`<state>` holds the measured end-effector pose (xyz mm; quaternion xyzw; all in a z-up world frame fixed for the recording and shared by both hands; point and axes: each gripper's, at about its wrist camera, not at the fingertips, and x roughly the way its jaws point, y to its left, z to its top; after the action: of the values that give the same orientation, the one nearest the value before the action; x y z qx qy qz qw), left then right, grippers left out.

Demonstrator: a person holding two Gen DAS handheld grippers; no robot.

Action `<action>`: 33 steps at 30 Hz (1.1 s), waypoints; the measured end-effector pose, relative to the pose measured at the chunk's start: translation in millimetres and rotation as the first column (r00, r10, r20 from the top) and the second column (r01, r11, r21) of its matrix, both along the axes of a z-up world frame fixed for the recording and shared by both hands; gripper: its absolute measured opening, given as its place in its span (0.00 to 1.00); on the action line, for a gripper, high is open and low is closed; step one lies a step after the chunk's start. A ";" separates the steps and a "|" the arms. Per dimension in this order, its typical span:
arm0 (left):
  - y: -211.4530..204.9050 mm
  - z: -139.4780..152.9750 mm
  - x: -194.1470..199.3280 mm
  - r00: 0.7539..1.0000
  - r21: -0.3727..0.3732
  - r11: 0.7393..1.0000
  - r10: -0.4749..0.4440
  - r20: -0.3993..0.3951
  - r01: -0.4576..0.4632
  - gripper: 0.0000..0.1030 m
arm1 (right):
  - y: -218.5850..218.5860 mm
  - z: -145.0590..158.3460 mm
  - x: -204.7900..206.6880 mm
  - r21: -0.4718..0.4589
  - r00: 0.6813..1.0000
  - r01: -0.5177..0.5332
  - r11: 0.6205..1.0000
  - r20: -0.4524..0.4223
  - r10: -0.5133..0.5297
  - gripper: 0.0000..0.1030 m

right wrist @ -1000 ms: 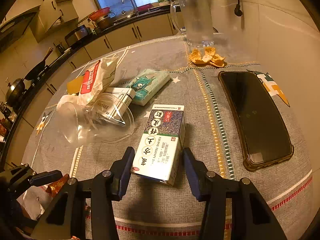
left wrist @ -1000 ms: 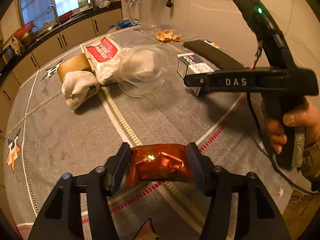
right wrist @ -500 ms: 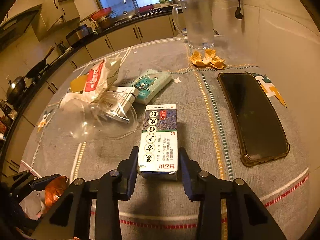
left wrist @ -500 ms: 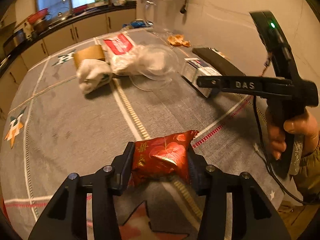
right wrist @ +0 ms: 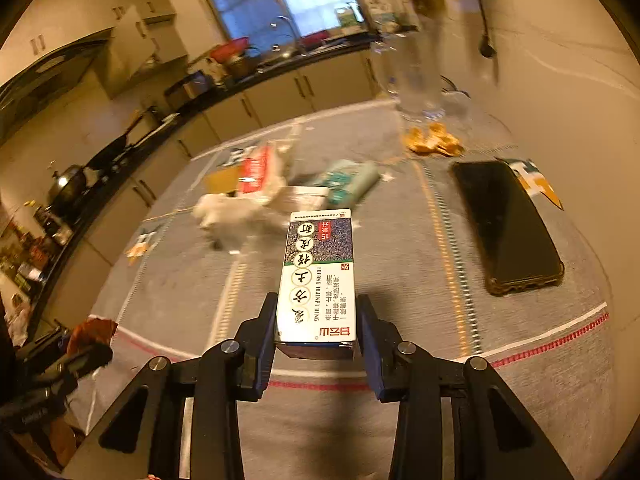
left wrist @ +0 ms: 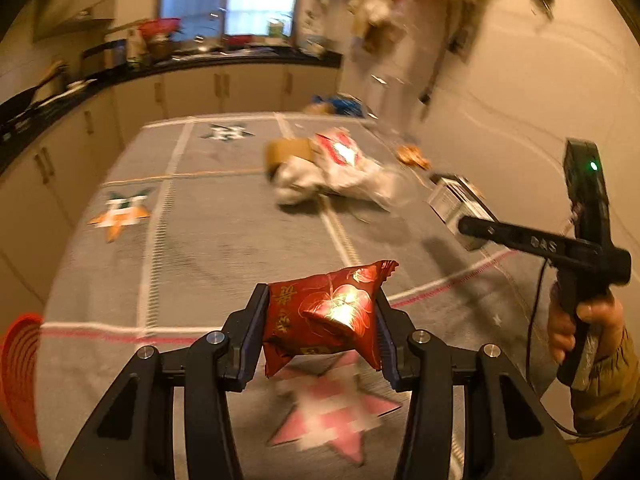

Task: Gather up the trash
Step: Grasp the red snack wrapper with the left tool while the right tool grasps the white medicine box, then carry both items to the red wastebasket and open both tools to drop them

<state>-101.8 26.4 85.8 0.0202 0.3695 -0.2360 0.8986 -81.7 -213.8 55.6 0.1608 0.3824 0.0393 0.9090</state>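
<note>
My left gripper is shut on a shiny red snack wrapper and holds it clear above the grey tablecloth. The right gripper is shut on a white and green medicine box, lifted off the cloth with its far end pointing away. In the left wrist view the right gripper shows at the right edge with a hand on its handle and the box between its fingers. The left gripper with the wrapper appears at the lower left of the right wrist view.
A heap of white bags with a red label, a brown tape roll and crumpled tissue lies mid-table. Orange peel, a glass jug, a teal packet and a black phone lie near the wall. A red basket rim shows at the left edge.
Both grippers closed on their items and lifted them off the cloth. The left one rose and rolled, its view swinging toward the kitchen counter; the right one tipped the box up.
</note>
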 end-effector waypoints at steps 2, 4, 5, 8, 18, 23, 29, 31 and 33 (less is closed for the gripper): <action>16.3 4.1 -3.5 0.999 -0.005 0.999 0.045 0.016 -0.045 0.46 | 11.7 4.7 -0.5 0.000 0.999 -0.034 0.999 0.011 0.034 0.39; 36.8 7.7 -6.4 0.995 -0.019 0.995 0.095 0.022 -0.095 0.46 | 26.4 8.0 -0.7 -0.005 0.997 -0.072 0.997 0.019 0.072 0.39; 47.4 8.7 -8.2 0.992 -0.027 0.992 0.121 0.022 -0.120 0.46 | 34.7 9.4 -0.8 -0.009 0.995 -0.092 0.996 0.023 0.093 0.39; 77.9 9.3 -11.9 0.979 -0.032 0.979 0.204 0.026 -0.203 0.46 | 59.9 12.2 0.9 -0.016 0.988 -0.151 0.988 0.029 0.151 0.39; 198.3 -0.1 -21.1 0.879 -0.081 0.876 0.477 0.006 -0.475 0.46 | 156.3 12.1 26.3 -0.014 0.931 -0.366 0.931 0.012 0.366 0.39; 255.4 -14.8 -22.3 0.813 -0.080 0.810 0.582 -0.016 -0.582 0.46 | 227.1 8.8 47.9 0.000 0.877 -0.481 0.877 -0.002 0.481 0.39; 317.5 -38.8 -9.9 0.742 -0.088 0.737 0.668 -0.058 -0.671 0.46 | 310.9 3.2 77.3 0.031 0.805 -0.593 0.805 -0.015 0.593 0.39; 333.2 -45.7 -5.7 0.727 -0.094 0.721 0.683 -0.071 -0.687 0.46 | 341.6 1.4 87.2 0.044 0.778 -0.627 0.777 -0.019 0.629 0.39; 348.8 -53.0 -0.9 0.713 -0.104 0.705 0.696 -0.089 -0.701 0.46 | 371.4 -2.9 94.5 0.058 0.747 -0.662 0.747 -0.023 0.664 0.39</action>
<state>-102.6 375.2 32.8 -0.1849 0.3528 0.0977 0.9120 12.8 157.6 52.6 0.0362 0.4326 0.3647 0.8238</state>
